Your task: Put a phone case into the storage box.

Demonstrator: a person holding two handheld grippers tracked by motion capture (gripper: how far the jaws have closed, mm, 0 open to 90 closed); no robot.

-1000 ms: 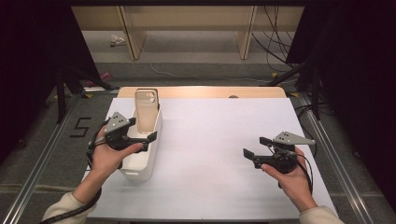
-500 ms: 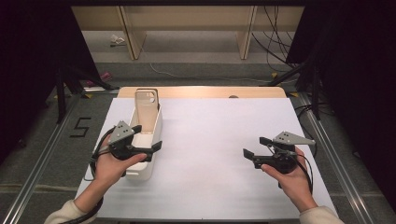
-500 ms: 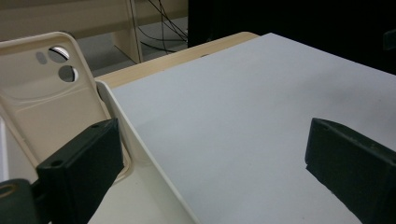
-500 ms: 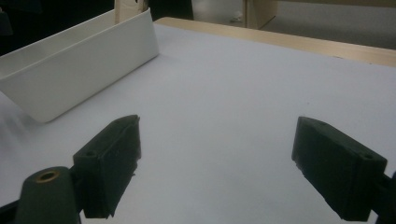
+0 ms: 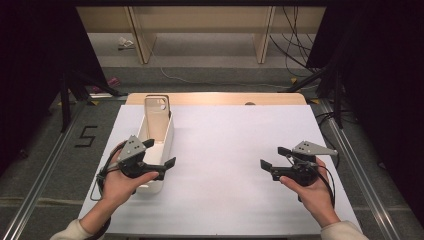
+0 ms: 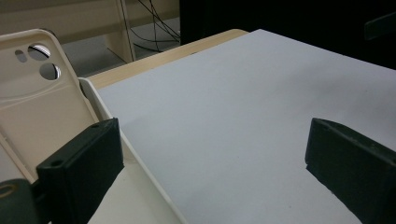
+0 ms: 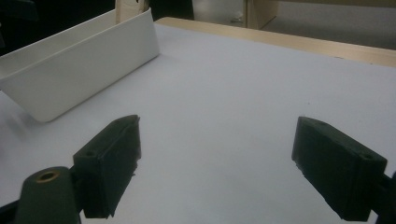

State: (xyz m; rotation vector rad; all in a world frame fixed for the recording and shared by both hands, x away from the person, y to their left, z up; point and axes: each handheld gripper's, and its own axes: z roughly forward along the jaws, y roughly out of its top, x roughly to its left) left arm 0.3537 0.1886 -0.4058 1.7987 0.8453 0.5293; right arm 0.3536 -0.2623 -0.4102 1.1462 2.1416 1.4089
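A beige phone case stands upright in the far end of a long white bin on the left of the table. My left gripper hovers open over the bin's near half, short of the case and touching nothing. In the left gripper view, the case rises behind the left jaw, the bin wall runs between the jaws, and the left gripper holds nothing. My right gripper is open over bare white table at the right, well apart from the bin. Nothing lies between its jaws.
A white sheet covers the table, with a wooden strip along the far edge. Beyond are a grey floor, cables and wooden furniture legs. A "5" mark is on the floor at left.
My left gripper has drawn back from the phone case toward the bin's near end, staying open. The right gripper has not moved.
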